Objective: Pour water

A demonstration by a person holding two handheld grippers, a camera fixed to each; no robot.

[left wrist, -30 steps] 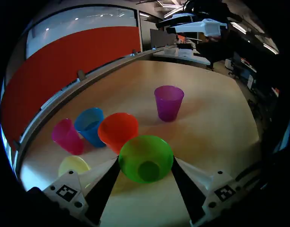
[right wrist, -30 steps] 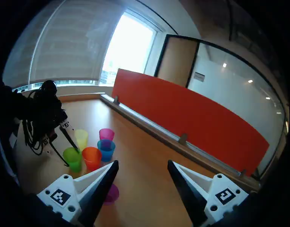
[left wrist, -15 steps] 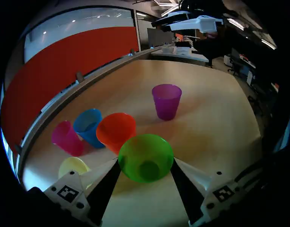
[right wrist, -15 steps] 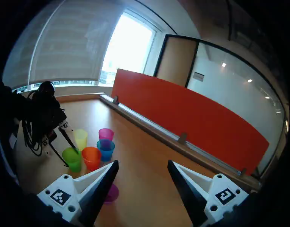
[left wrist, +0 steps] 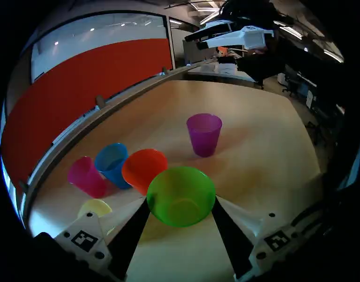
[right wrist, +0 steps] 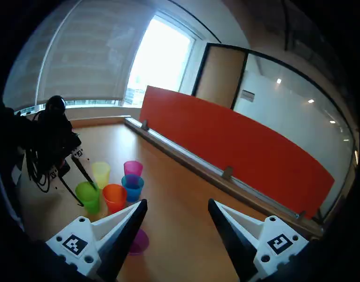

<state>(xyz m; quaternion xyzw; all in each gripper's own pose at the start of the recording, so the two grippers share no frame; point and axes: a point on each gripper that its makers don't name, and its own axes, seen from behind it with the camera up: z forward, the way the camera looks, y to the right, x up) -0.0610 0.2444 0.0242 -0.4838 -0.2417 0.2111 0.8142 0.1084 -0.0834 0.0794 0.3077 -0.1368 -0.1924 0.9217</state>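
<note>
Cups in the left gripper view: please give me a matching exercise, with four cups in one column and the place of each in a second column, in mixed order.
1. green cup
2. purple cup
3. blue cup
4. yellow cup

A. stands alone, apart from the group
B. partly hidden by the left gripper
C. held between that gripper's fingers
D. between the pink cup and the orange cup

Pairs: 1-C, 2-A, 3-D, 4-B

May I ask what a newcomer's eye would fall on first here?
The translucent green plastic cup clamped in the left gripper's jaws, up front. Behind it an orange plastic cup, a blue plastic cup and a pink plastic cup huddle on the pale wooden table, before a long red partition wall.
</note>
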